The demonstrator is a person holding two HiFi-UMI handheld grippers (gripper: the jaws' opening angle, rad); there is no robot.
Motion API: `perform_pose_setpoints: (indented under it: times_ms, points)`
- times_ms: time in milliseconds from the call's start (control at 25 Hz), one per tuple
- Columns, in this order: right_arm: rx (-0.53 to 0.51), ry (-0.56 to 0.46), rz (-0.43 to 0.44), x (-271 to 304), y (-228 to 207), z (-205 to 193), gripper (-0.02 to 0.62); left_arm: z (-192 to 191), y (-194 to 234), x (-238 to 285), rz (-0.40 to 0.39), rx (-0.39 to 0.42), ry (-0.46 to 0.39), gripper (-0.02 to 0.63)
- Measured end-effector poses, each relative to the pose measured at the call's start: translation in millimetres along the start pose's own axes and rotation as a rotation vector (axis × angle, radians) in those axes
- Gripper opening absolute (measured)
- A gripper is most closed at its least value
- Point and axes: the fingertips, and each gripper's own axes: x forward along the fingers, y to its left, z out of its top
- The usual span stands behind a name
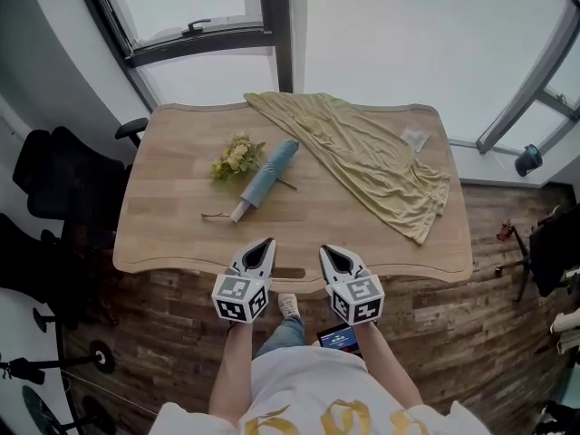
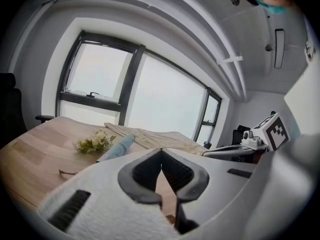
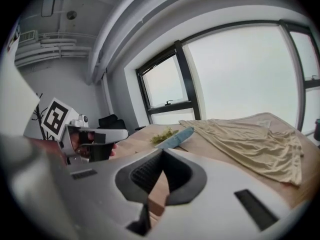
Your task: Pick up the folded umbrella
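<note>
The folded light-blue umbrella (image 1: 265,178) lies on the wooden table (image 1: 181,243), slanted, its white handle end toward me and its strap trailing left. It also shows in the left gripper view as the umbrella (image 2: 117,147) and in the right gripper view as the umbrella (image 3: 175,137). My left gripper (image 1: 265,245) and right gripper (image 1: 328,251) hover side by side at the table's near edge, short of the umbrella. Both are shut with nothing between their tips.
A small bunch of pale yellow flowers (image 1: 236,157) lies touching the umbrella's left side. An olive cloth (image 1: 376,161) drapes across the table's far right. Black chairs (image 1: 54,175) stand to the left, and windows run behind the table.
</note>
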Motion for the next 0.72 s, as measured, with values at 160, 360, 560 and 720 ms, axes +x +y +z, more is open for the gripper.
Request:
perform_pose_setpoints:
  times_ms: [160, 360, 560, 720]
  points:
    - [0.02, 0.022, -0.021, 51.3, -18.6, 15.7, 0.011, 14.5, 46.8, 40.4, -0.001, -0.024, 0.021, 0.02]
    - [0.031, 0.027, -0.033, 105.8, -38.7, 34.6, 0.011, 30.7, 93.7, 81.2, -0.001, -0.053, 0.026, 0.02]
    - [0.053, 0.022, -0.074, 136.8, -52.3, 45.2, 0.011, 36.1, 133.5, 107.1, 0.024, -0.081, 0.037, 0.02]
    - [0.071, 0.018, -0.117, 140.9, -68.0, 47.6, 0.009, 38.6, 140.2, 121.1, 0.009, -0.08, 0.051, 0.02]
